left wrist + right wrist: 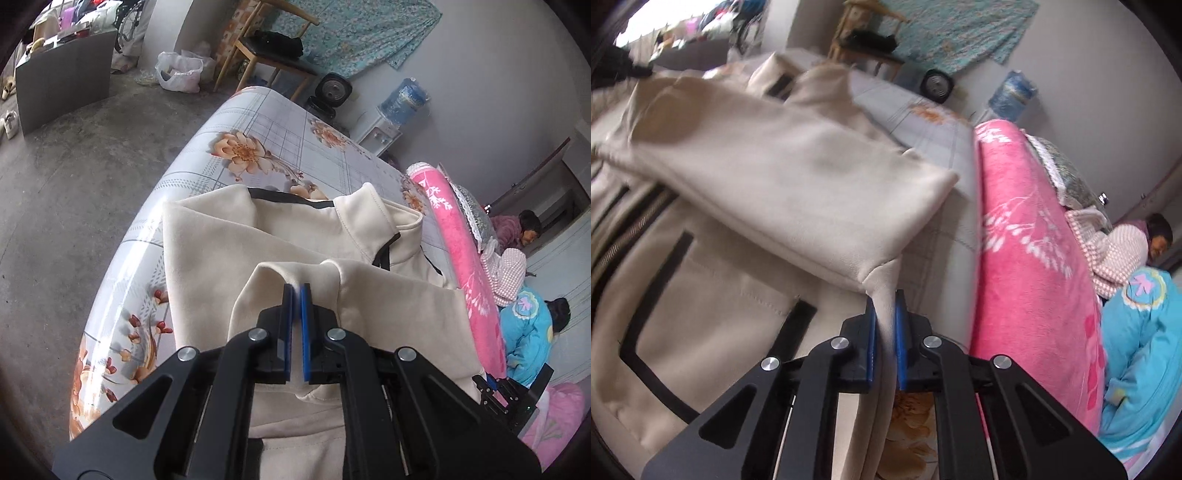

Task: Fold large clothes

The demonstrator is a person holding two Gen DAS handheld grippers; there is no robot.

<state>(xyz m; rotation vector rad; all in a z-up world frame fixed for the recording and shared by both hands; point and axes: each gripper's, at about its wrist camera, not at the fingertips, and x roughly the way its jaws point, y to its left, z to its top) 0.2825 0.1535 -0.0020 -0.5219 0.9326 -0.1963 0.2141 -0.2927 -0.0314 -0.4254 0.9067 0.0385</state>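
The cream jacket (229,243) lies on the flower-print bed sheet (258,122), collar toward twelve o'clock in the left wrist view, with the pink blanket (461,251) rolled along its three o'clock side. The left gripper (296,291) is clenched on a fold of the cream cloth, the blue pads pressed nearly together around a thin pinch. The right gripper (884,299) grips a gathered corner of a sleeve or side panel (798,184), lifted and stretched toward ten o'clock over the zipped front; that view is blurred, so which part it is remains uncertain. By my reckoning the fold is early to midway: one section is being carried across the body, nothing lies neatly squared yet, and the lengthwise folds are not yet made.
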